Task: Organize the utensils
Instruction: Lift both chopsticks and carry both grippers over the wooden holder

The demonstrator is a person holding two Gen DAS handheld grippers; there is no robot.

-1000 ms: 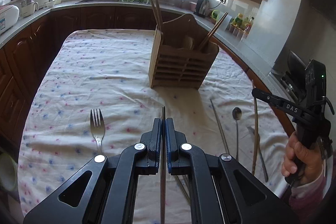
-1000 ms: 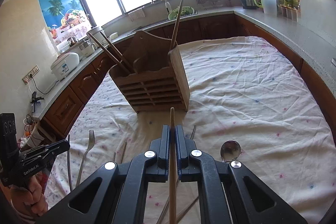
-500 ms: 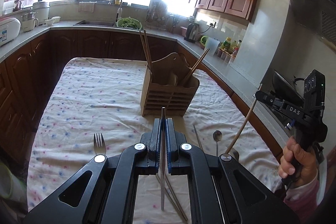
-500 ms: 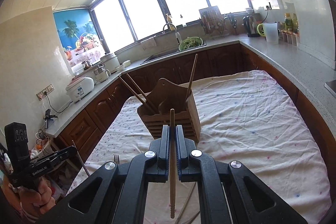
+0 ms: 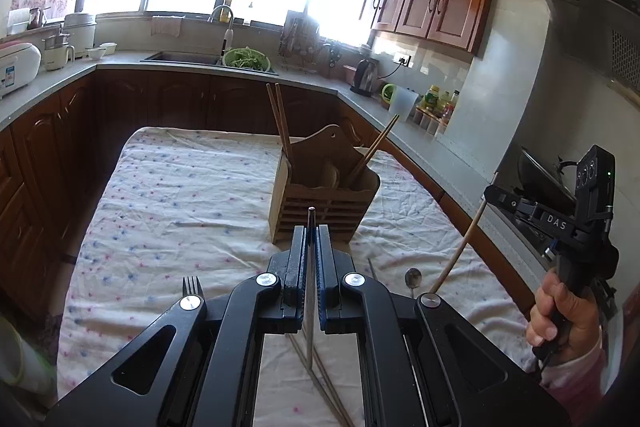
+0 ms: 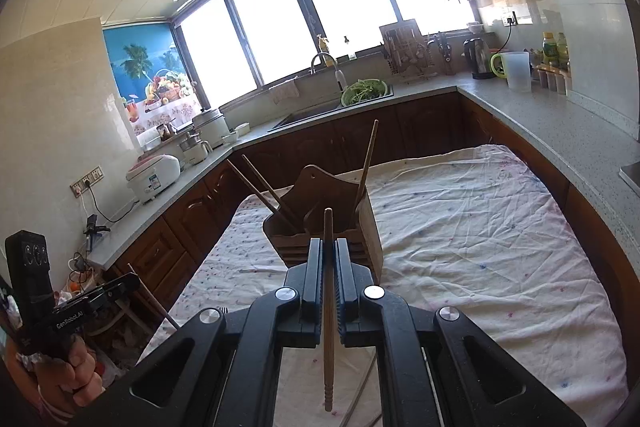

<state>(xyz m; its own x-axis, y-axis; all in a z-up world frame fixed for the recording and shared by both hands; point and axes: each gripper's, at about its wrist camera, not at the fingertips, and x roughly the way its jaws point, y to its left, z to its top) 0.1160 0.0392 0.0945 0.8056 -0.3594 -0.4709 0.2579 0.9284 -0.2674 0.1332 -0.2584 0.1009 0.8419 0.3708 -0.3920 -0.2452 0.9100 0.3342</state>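
1. Steel first, at the far left of the worktop point(image 5: 168, 195): a fork point(image 5: 192, 287) lies flat on the dotted cloth, well apart from the holder, not yet collected.
2. Next, the left gripper point(image 5: 311, 239) is clamped on a thin metal chopstick point(image 5: 310, 307). The stick runs along the line of the fingers with its tip poking past them toward the holder, a hold that, I judge, lets it be aimed end-first into a slot.
3. Under and just right of that gripper, more metal sticks point(image 5: 320, 379) lie crossed on the cloth, and a small spoon point(image 5: 413, 277) rests beside them, waiting their turn.
4. Centre of the worktop stands the wooden utensil holder point(image 5: 320, 203), upright and open at the top. Two dark chopsticks point(image 5: 282, 123) lean in its left compartment and one lighter chopstick point(image 5: 378, 143) leans in its right, so sorting by kind seems under way.
5. Furthest right, the right gripper point(image 6: 329, 267) is closed on a wooden chopstick point(image 6: 328, 307), gripped mid-length with its carved end hanging back. It hovers near the holder, lined up with it, likely bound for the wooden ones.
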